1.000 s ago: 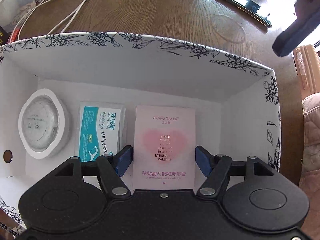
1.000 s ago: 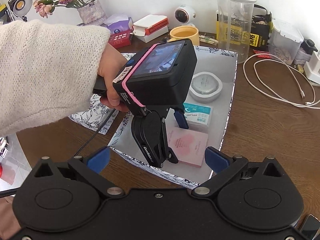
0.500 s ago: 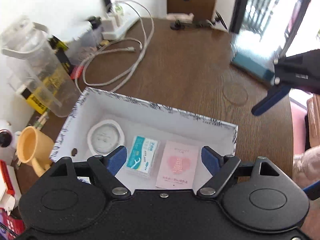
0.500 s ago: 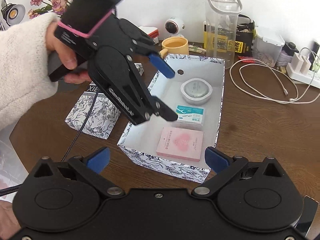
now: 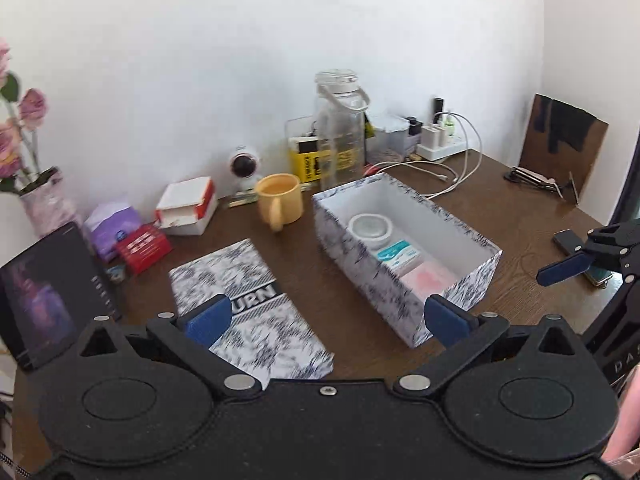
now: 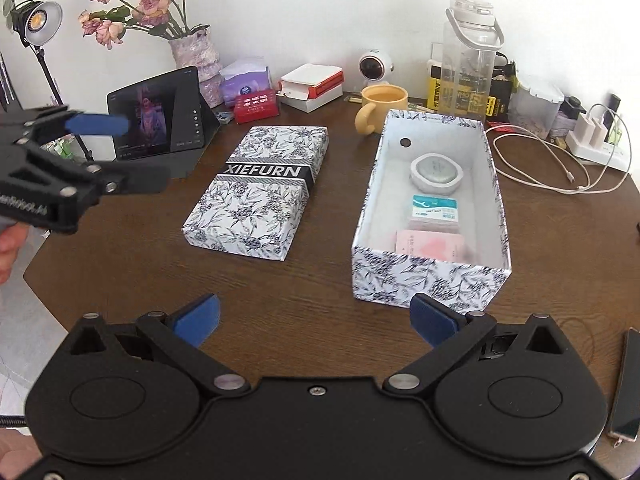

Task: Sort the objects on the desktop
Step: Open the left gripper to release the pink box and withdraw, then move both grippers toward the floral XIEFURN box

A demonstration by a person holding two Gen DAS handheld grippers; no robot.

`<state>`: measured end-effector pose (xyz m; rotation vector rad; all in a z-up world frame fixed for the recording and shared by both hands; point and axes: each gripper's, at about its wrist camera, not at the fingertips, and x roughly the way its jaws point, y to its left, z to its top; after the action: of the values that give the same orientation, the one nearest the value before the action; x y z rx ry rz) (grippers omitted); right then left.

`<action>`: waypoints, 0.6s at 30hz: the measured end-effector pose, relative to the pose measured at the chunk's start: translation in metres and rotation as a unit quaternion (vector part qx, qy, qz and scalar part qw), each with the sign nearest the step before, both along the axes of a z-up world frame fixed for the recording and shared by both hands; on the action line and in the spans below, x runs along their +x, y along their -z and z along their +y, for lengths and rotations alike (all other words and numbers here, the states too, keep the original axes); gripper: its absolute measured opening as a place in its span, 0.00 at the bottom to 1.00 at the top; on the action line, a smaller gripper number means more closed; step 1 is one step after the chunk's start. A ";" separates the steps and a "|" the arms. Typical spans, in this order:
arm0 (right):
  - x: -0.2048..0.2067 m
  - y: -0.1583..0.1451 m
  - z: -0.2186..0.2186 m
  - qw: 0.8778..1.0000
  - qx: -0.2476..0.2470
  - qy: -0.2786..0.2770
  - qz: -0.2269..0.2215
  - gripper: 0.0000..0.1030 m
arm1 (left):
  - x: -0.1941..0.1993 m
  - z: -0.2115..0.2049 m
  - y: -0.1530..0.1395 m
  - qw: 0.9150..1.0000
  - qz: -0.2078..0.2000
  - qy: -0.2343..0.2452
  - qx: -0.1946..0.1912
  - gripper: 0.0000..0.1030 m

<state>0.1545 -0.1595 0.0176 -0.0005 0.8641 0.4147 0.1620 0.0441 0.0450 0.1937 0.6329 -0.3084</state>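
From the left wrist we see our left gripper point(image 5: 326, 318) with fingers spread wide and empty, above the lid point(image 5: 248, 300) lying flat on the table point(image 5: 516, 224). To the right stands the open box point(image 5: 404, 248), holding a round white case point(image 5: 370, 227), a floss pack point(image 5: 398, 254) and a pink palette point(image 5: 430, 280).

From the right wrist our right gripper point(image 6: 314, 320) also has its fingers apart, holding nothing, near the table's front edge. The box sits far right, the lid beside it to the left.
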 end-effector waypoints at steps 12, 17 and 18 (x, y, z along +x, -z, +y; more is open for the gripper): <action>-0.075 0.011 0.048 0.999 -0.004 0.037 0.000 1.00 | -0.084 0.078 0.027 0.993 0.071 -0.095 -0.022 1.00; -0.085 0.007 0.058 0.999 -0.007 0.041 -0.001 1.00 | -0.100 0.093 0.020 0.992 0.054 -0.111 -0.023 1.00; -0.086 0.006 0.060 0.999 -0.008 0.041 -0.003 1.00 | -0.101 0.096 0.018 0.992 0.053 -0.109 -0.024 1.00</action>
<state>0.0684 -0.0993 0.0118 0.0196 0.8591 0.3313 0.0607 0.1400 0.0267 0.0610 0.7437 -0.1245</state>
